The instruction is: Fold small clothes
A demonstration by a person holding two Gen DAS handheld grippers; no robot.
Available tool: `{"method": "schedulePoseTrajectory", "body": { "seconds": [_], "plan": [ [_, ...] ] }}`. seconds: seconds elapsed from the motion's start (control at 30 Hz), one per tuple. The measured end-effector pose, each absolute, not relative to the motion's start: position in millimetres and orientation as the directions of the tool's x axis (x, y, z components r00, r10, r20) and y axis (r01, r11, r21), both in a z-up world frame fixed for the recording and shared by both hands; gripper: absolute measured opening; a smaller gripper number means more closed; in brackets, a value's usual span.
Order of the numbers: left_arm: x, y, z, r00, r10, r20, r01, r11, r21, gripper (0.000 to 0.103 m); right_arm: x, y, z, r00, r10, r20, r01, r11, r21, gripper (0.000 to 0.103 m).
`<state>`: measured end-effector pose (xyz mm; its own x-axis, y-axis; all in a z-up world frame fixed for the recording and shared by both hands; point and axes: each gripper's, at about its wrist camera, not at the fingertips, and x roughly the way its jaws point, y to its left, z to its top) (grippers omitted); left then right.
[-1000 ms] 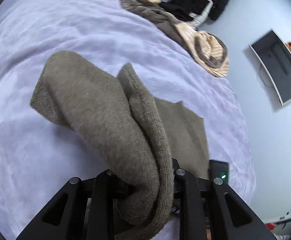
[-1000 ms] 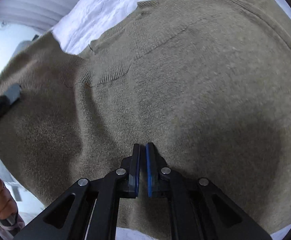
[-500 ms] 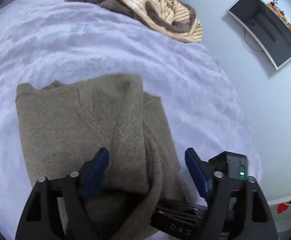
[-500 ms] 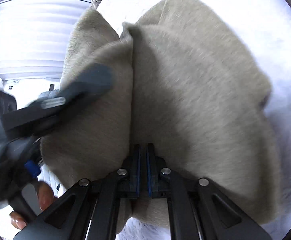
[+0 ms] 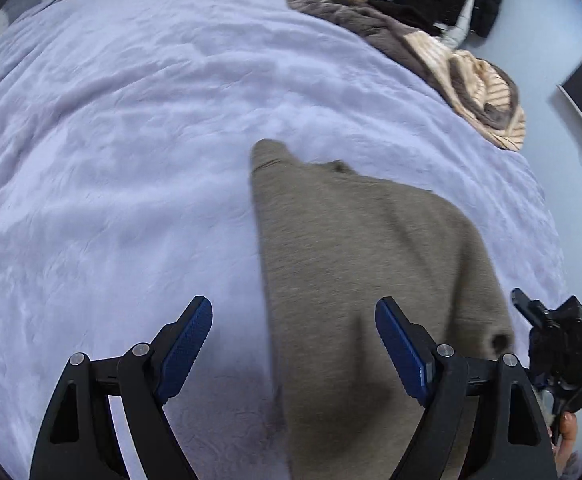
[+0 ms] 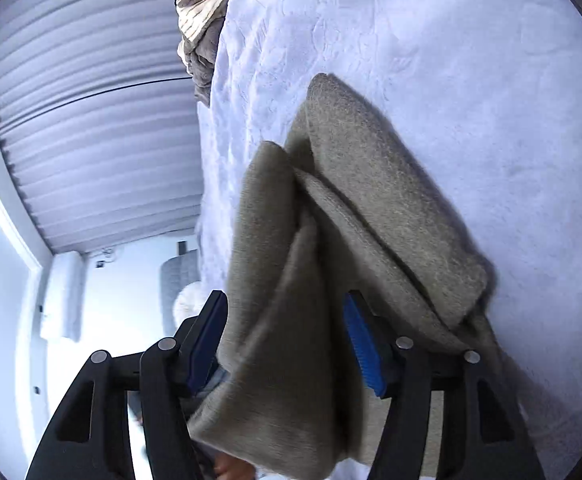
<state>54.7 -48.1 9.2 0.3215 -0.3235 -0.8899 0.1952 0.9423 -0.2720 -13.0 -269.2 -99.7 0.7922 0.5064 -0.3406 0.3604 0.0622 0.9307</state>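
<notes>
Sweater: the olive-brown knit sweater (image 5: 371, 280) lies folded on the bed, near its front edge; in the right wrist view (image 6: 331, 260) its layers stack in loose overlapping folds.
Hidden or cut off: the sweater's near end runs under the frame edge in both views, so its full outline cannot be made out. Motion blur softens its surface in the left wrist view. A dark spot near its right edge is too blurred to name.
Left gripper (image 5: 295, 344): fingers spread wide above the sweater's left edge, nothing pinched; one pad is over bare bedspread, the other over the knit.
Right gripper (image 6: 287, 344): its fingers have just been opening; a hanging fold of the sweater sits between them, and the pads stand off the cloth on both sides.
Right gripper seen from the left: a black body (image 5: 559, 344) at the sweater's right edge, partly cut off, with a fingertip (image 5: 567, 428) of the person's hand showing below it.
Bed (image 5: 131, 160): lilac bedspread, wide bare stretch to the left of and beyond the sweater.
Clothes pile (image 5: 451, 60): brown, striped cream and black garments heaped at the far right edge of the bed, well apart from the sweater.
Edges: the bed's right edge falls away just beside the sweater; a pleated curtain (image 6: 91, 120) lies beyond the bed in the right wrist view.
</notes>
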Motion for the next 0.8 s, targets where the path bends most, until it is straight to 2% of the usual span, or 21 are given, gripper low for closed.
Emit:
{"method": "schedulePoseTrajectory", "body": {
  "seconds": [0.13, 0.33, 0.37, 0.4, 0.43, 0.53, 0.6, 0.67, 0.73, 0.8],
  "plan": [
    [56, -31, -15, 0.284, -0.308, -0.908, 0.147, 0.95, -0.276, 0.084, -7, -289, -95, 0.724, 0.567, -0.392, 0.375, 0.153, 0.914, 0.066],
    [52, -34, -30, 0.268, -0.29, -0.919, 0.161, 0.954, -0.254, 0.085, 44, -286, -69, 0.58, 0.602, -0.548, 0.366, 0.409, 0.836, 0.064],
    [52, -34, -29, 0.269, -0.285, -0.92, 0.155, 0.956, -0.251, 0.085, 50, -284, -65, 0.557, 0.581, -0.594, 0.371, 0.465, 0.804, 0.043],
    [53, -34, -26, 0.273, -0.279, -0.921, 0.153, 0.958, -0.244, 0.085, 57, -280, -58, 0.521, 0.537, -0.663, 0.375, 0.554, 0.743, 0.014],
    [53, -36, -23, 0.275, -0.28, -0.92, 0.158, 0.957, -0.244, 0.085, 58, -276, -49, 0.517, 0.509, -0.688, 0.358, 0.601, 0.714, 0.014],
    [54, -45, -9, 0.302, -0.304, -0.904, 0.206, 0.946, -0.249, 0.085, 41, -269, -3, 0.62, 0.46, -0.635, 0.22, 0.675, 0.704, 0.013],
    [55, -58, -6, 0.305, -0.318, -0.898, 0.251, 0.936, -0.246, 0.085, 28, -276, 10, 0.67, 0.417, -0.615, 0.21, 0.688, 0.695, 0.013],
    [58, -72, -11, 0.286, -0.32, -0.903, 0.282, 0.929, -0.24, 0.085, 20, -288, 1, 0.664, 0.379, -0.644, 0.265, 0.686, 0.678, 0.013],
    [58, -82, -20, 0.263, -0.326, -0.908, 0.299, 0.922, -0.245, 0.085, 14, -302, -27, 0.612, 0.345, -0.712, 0.374, 0.667, 0.645, 0.014],
    [58, -84, -28, 0.238, -0.334, -0.912, 0.289, 0.921, -0.261, 0.085, 7, -312, -55, 0.561, 0.341, -0.754, 0.449, 0.64, 0.623, 0.018]
  ]
}}
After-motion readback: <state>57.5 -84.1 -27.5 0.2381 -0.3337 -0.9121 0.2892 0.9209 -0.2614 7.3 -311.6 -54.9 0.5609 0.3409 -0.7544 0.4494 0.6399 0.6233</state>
